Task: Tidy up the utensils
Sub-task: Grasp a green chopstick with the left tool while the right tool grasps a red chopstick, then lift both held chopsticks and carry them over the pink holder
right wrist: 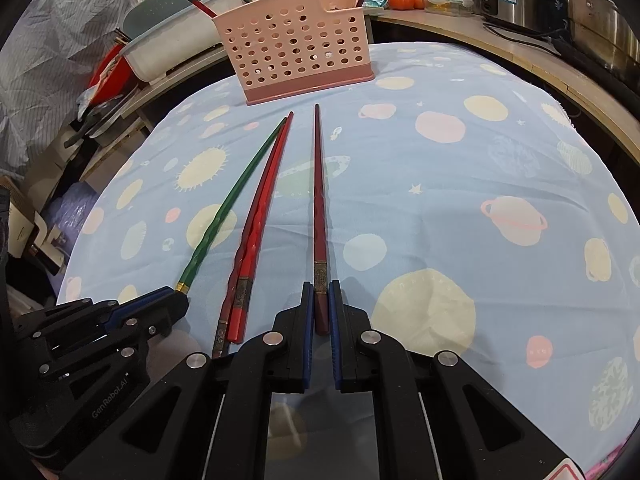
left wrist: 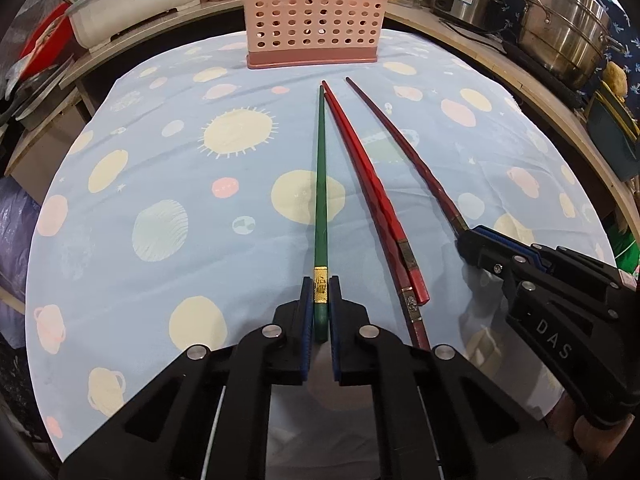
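We count four chopsticks on the tabletop [left wrist: 160, 152]: our left gripper [left wrist: 321, 304] clamps the green chopstick [left wrist: 321, 184], our right gripper [right wrist: 321, 312] the maroon chopstick [right wrist: 319, 200]; two red chopsticks [left wrist: 368, 184] lie between, at frame center, below the pink holder [left wrist: 312, 16]

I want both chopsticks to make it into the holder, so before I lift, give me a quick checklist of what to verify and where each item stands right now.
1. Left gripper shut on the green chopstick: ok, pads press its thick end.
2. Right gripper shut on the dark red chopstick: ok.
3. Held sticks clear of the two red chopsticks between them: not ok, the green tip lies against theirs.
4. Pink holder upright beyond the tips: ok.
5. Room inside the holder: cannot tell; other chopsticks already stick out of it.
6. Tablecloth flat along the lift path: ok.
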A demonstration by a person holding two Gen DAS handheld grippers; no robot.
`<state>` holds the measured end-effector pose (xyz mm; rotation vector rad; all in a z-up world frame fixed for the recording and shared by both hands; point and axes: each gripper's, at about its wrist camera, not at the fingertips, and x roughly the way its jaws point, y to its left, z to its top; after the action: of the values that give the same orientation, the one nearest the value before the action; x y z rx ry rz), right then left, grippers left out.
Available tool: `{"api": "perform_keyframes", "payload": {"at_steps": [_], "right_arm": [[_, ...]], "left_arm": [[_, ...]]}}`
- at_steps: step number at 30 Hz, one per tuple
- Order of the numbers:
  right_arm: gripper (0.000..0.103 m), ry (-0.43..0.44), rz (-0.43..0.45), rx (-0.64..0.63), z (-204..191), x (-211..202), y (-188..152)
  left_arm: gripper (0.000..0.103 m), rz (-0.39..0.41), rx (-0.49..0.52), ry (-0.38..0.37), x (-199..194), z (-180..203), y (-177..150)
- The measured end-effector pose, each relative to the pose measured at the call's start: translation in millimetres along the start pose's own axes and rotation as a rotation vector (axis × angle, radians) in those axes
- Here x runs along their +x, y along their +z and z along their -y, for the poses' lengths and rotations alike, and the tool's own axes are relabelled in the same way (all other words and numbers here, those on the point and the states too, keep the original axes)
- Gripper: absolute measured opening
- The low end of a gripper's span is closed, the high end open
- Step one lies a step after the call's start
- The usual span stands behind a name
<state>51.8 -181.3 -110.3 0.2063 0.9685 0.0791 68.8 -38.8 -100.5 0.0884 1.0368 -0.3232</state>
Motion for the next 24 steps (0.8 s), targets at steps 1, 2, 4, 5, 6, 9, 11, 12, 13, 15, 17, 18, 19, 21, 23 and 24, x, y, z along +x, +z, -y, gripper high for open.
{"api": "perform_keyframes", "payload": {"at_steps": [1, 2, 4, 5, 6, 9, 11, 12, 13, 15, 17, 18, 19, 21, 23, 24], "right_arm": [[0.008, 0.000, 0.003, 0.000, 0, -1, 0], [0.008, 0.002, 0.006, 0.000, 0, -3, 0], [0.008, 0.004, 0.014, 0.001, 0, -7, 1], [0.008, 0.006, 0.018, 0.002, 0, -9, 1], [0.008, 0.009, 0.023, 0.004, 1, -12, 2], [0.008, 0.019, 0.046, 0.012, 1, -23, 6], [0.008, 0.026, 0.065, 0.017, 1, -31, 9], [0.008, 0.029, 0.075, 0.019, 0, -36, 12], [0.008, 0.034, 0.088, 0.021, 0, -41, 14], [0.008, 0.045, 0.109, 0.029, -1, -49, 19], [0.008, 0.056, 0.134, 0.037, -2, -59, 25], [0.008, 0.059, 0.145, 0.037, -3, -64, 29], [0.008, 0.062, 0.158, 0.038, -3, -69, 33], [0.008, 0.072, 0.178, 0.042, -4, -78, 40], [0.008, 0.080, 0.199, 0.046, -5, -86, 49], [0.008, 0.082, 0.209, 0.048, -5, -89, 53]], "left_arm": [[0.007, 0.000, -0.005, -0.003, -1, 0, 0], [0.007, 0.000, -0.010, -0.006, -2, -1, 0], [0.007, 0.002, -0.017, -0.010, -5, -2, 1], [0.007, 0.005, -0.019, -0.013, -8, -2, 2], [0.007, 0.012, -0.023, -0.017, -11, -3, 3], [0.007, 0.038, -0.034, -0.030, -25, -5, 7], [0.007, 0.056, -0.042, -0.038, -34, -7, 11], [0.007, 0.065, -0.046, -0.040, -38, -8, 13], [0.007, 0.076, -0.050, -0.045, -43, -8, 15], [0.007, 0.096, -0.050, -0.052, -53, -10, 20], [0.007, 0.117, -0.052, -0.058, -62, -11, 25], [0.007, 0.126, -0.053, -0.060, -66, -11, 28], [0.007, 0.137, -0.054, -0.061, -70, -11, 31], [0.007, 0.161, -0.057, -0.069, -80, -12, 37], [0.007, 0.180, -0.056, -0.077, -87, -13, 44], [0.007, 0.194, -0.055, -0.075, -91, -14, 50]]}}
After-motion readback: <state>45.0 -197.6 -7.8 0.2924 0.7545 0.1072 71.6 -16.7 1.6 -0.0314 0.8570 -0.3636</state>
